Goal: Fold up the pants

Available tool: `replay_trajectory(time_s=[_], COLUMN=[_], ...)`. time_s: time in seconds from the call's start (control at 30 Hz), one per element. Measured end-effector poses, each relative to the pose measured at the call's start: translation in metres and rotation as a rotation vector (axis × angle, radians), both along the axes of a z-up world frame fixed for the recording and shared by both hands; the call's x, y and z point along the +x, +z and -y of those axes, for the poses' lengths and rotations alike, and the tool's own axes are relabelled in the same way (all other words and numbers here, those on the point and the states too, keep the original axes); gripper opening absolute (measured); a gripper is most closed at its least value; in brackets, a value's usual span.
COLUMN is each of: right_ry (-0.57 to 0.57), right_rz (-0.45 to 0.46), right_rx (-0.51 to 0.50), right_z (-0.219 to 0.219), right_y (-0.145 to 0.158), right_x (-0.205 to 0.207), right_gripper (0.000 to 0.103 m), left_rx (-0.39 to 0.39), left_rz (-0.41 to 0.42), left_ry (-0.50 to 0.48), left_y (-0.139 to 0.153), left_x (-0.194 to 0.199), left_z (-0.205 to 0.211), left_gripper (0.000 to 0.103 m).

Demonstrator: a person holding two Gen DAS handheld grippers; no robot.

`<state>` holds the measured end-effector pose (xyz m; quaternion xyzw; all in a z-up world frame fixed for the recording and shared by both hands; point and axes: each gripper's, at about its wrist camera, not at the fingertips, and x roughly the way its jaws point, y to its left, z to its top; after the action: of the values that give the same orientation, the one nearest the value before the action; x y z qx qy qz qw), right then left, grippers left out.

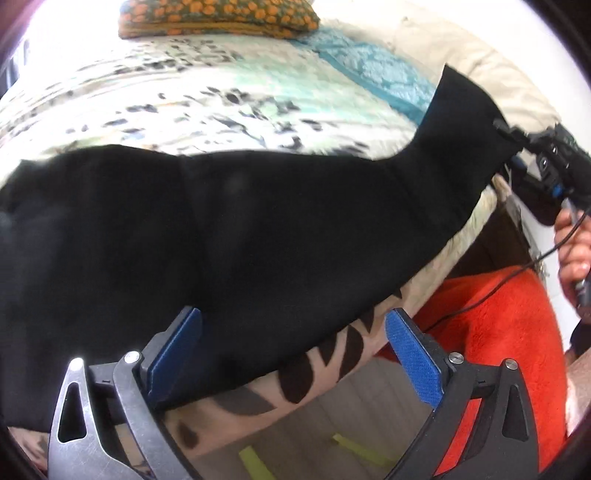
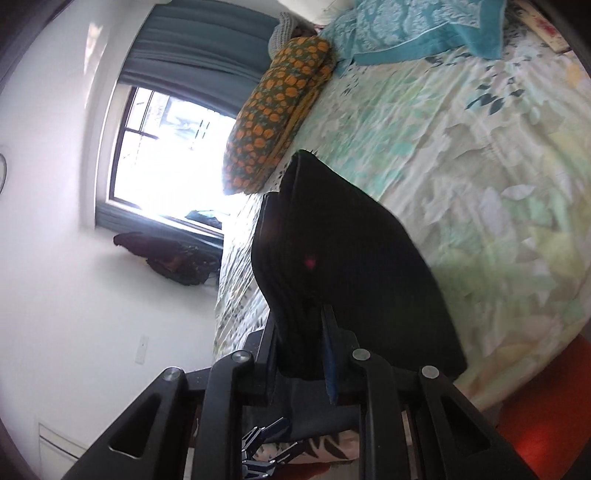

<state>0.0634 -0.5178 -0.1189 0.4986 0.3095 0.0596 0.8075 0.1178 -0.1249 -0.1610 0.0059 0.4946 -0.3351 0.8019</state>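
The black pants [image 1: 229,236] lie across the near edge of the bed, spread left to right. My left gripper [image 1: 295,354] is open, its blue pads [image 1: 413,362] wide apart at the pants' near edge over the bedside. My right gripper [image 2: 301,350] is shut on a thick bunch of the black pants [image 2: 351,258] and holds that end raised above the bed. In the left wrist view the right gripper [image 1: 513,144] shows at the far right, clamped on the lifted end of the pants.
The bed has a leaf-print sheet [image 2: 480,166]. An orange-dotted cushion [image 2: 277,118] and a teal blanket [image 2: 406,29] lie at its far end. An orange rug [image 1: 509,332] covers the floor beside the bed. A window [image 2: 159,147] is in the wall.
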Motion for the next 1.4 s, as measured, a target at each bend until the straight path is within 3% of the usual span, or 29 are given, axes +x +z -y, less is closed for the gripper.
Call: replay_trajectory(time_s=[0.1, 0.2, 0.27, 0.33, 0.4, 0.5, 0.57, 0.6, 0.7, 0.83, 0.87, 0.93, 1.03, 1.13, 1.2, 1.3, 1.4], right_ry=[0.102, 0.183, 0.23, 0.281, 0.337, 0.424, 0.487, 0.519, 0.582, 0.591, 0.574, 0.52, 0.439, 0.385, 0.347, 0.329, 0.339], right_rz=[0.001, -0.024, -0.051, -0.079, -0.1, -0.131, -0.158, -0.169, -0.147, -0.06, -0.035, -0.003, -0.016, -0.061, -0.033, -0.004, -0.013], right_rx=[-0.01, -0.04, -0.045, -0.088, -0.132, -0.198, -0.312, -0.367, -0.442, -0.59, -0.634, -0.706, -0.716, -0.646, -0.638, -0.636, -0.624], right_z=[-0.065, -0.132, -0.175, -0.214, -0.247, -0.284, -0.304, -0.311, -0.311, -0.287, -0.278, -0.261, -0.238, -0.215, -0.207, -0.205, -0.207], right_y=[-0.006, -0.022, -0.04, -0.057, -0.072, -0.088, -0.095, -0.096, -0.083, -0.04, -0.032, -0.023, -0.027, -0.035, -0.031, -0.023, -0.027], right_x=[0.032, 0.066, 0.084, 0.097, 0.104, 0.111, 0.11, 0.11, 0.105, 0.068, 0.055, 0.032, 0.005, -0.005, -0.005, -0.001, 0.0], right_gripper=[0.02, 0.02, 0.02, 0.02, 0.02, 0.021, 0.032, 0.046, 0.063, 0.07, 0.076, 0.078, 0.078, 0.078, 0.078, 0.078, 0.078], left_rx=[-0.016, -0.016, 0.01, -0.031, -0.073, -0.042, -0.033, -0.029, -0.008, -0.019, -0.02, -0.006, 0.061, 0.099, 0.093, 0.094, 0.098], left_rz=[0.061, 0.081, 0.07, 0.02, 0.002, -0.001, 0.0, 0.006, 0.048, 0.133, 0.145, 0.155, 0.145, 0.103, 0.062, 0.018, -0.02], left_ry=[0.163, 0.32, 0.415, 0.484, 0.509, 0.491, 0.47, 0.461, 0.427, 0.314, 0.277, 0.191, 0.105, 0.116, 0.136, 0.141, 0.132], left_y=[0.021, 0.022, 0.014, 0.01, 0.008, 0.003, 0.002, 0.002, 0.009, 0.029, 0.032, 0.032, 0.022, 0.008, 0.001, -0.006, -0.012], left_x=[0.012, 0.018, 0.02, 0.023, 0.024, 0.025, 0.024, 0.025, 0.021, 0.011, 0.009, 0.005, 0.006, 0.015, 0.019, 0.023, 0.024], left_z=[-0.064, -0.124, -0.153, -0.172, -0.18, -0.172, -0.163, -0.163, -0.153, -0.124, -0.112, -0.084, -0.049, -0.037, -0.037, -0.038, -0.034], left_gripper=[0.101, 0.101, 0.101, 0.101, 0.101, 0.101, 0.101, 0.101, 0.101, 0.1, 0.1, 0.097, 0.072, 0.068, 0.064, 0.052, 0.031])
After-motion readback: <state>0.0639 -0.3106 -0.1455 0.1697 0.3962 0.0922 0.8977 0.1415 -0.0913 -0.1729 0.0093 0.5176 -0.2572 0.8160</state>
